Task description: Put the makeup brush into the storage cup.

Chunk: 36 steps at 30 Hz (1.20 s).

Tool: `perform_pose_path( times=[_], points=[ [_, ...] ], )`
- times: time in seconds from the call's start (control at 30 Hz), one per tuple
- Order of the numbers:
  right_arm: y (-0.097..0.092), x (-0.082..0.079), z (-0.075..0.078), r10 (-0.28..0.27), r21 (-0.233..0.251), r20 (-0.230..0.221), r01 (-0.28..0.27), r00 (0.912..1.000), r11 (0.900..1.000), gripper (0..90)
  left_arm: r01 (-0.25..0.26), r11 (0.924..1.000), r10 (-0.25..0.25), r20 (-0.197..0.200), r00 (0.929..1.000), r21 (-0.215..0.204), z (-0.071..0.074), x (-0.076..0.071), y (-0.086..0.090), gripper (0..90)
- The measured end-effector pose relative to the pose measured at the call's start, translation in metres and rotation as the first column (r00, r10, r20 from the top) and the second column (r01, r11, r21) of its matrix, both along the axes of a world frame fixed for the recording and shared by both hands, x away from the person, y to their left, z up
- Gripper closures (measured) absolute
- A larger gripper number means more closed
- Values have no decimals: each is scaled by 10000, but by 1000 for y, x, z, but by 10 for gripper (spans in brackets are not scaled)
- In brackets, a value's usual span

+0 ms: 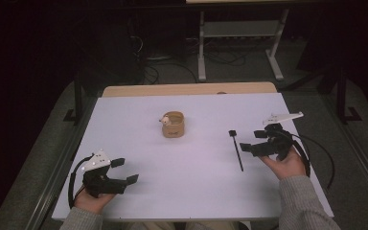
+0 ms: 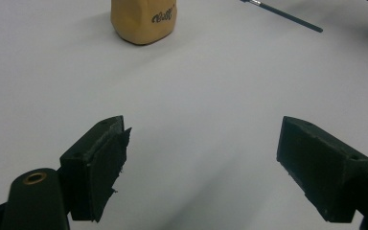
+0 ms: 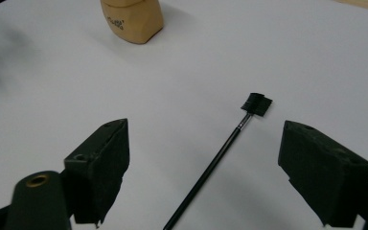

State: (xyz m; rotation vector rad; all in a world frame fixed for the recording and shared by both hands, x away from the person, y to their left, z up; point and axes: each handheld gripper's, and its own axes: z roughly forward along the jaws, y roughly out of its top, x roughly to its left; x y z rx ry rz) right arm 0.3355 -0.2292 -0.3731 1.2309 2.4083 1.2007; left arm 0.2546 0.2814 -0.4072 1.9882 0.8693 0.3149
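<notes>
A tan cup-shaped holder point(image 1: 173, 124) with dark lettering stands near the middle of the white table top point(image 1: 187, 158), with a small pale thing at its rim. The holder point(image 2: 143, 20) sits far ahead of my left gripper point(image 2: 201, 167), which is open and empty at the table's front left point(image 1: 123, 171). A thin black brush point(image 1: 236, 147) with a small flat head lies on the table at the right. My right gripper point(image 1: 250, 142) is open just right of it. In the right gripper view the brush point(image 3: 225, 153) runs between the open jaws of my right gripper point(image 3: 203, 172); the holder point(image 3: 132, 20) stands beyond.
The white top lies over a wooden table whose bare strip point(image 1: 187, 89) shows at the far edge. Beyond it a grey metal stand point(image 1: 239, 43) and cables rest on the floor. Cables trail from both grippers.
</notes>
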Motion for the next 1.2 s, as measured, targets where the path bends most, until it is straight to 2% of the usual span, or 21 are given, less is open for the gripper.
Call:
perform_pose_path(
  times=[0.03,0.23,0.27,0.5,0.6,0.63,0.67,0.7,0.77,0.83,0.97,1.07,1.2],
  points=[
    [6,6,4,85,-193,-243,-89,9997,9998,188,-3,10000,3,1,10000,11,0,0,0,168],
    [21,21,13,374,-727,-456,-407,9983,9965,210,-63,10000,63,37,10000,45,0,0,-1,168],
    [26,28,15,417,-814,-619,-467,9972,9956,223,-45,10000,45,33,10000,70,0,0,0,169],
    [39,48,19,379,-1227,-976,-498,9945,9912,265,-58,10000,58,-32,10000,-40,0,2,1,169],
    [43,56,16,180,-1408,-1217,-352,9924,9894,295,-76,10000,76,-14,10000,-31,0,2,2,170],
    [43,59,13,37,-1431,-1398,-239,9902,9894,301,-87,10000,87,-35,10000,-47,0,2,2,170],
    [43,65,7,-185,-1577,-1769,-98,9841,9874,328,-89,10000,88,-52,9999,-45,0,2,2,170],
    [43,65,7,-185,-1577,-1769,-98,9841,9874,328,-79,10000,79,-37,10000,-48,0,2,2,170],
    [43,71,-1,-424,-1878,-2166,10,9753,9822,354,-71,10000,71,-16,10000,-46,-1,3,2,171],
    [44,75,-7,-548,-1973,-2442,58,9682,9803,393,-30,10000,30,-33,10000,-80,-1,2,1,179],
    [49,79,-14,-674,-2174,-2756,61,9589,9761,435,7,10000,-7,-50,10000,-45,-1,2,0,182],
    [51,81,-19,-645,-2365,-2794,-36,9580,9716,472,4,10000,-4,-22,10000,-38,-1,2,1,182],
    [53,82,-27,-800,-2634,-3071,-39,9483,9647,519,-22,10000,22,-16,10000,-62,0,2,1,184]
  ],
)
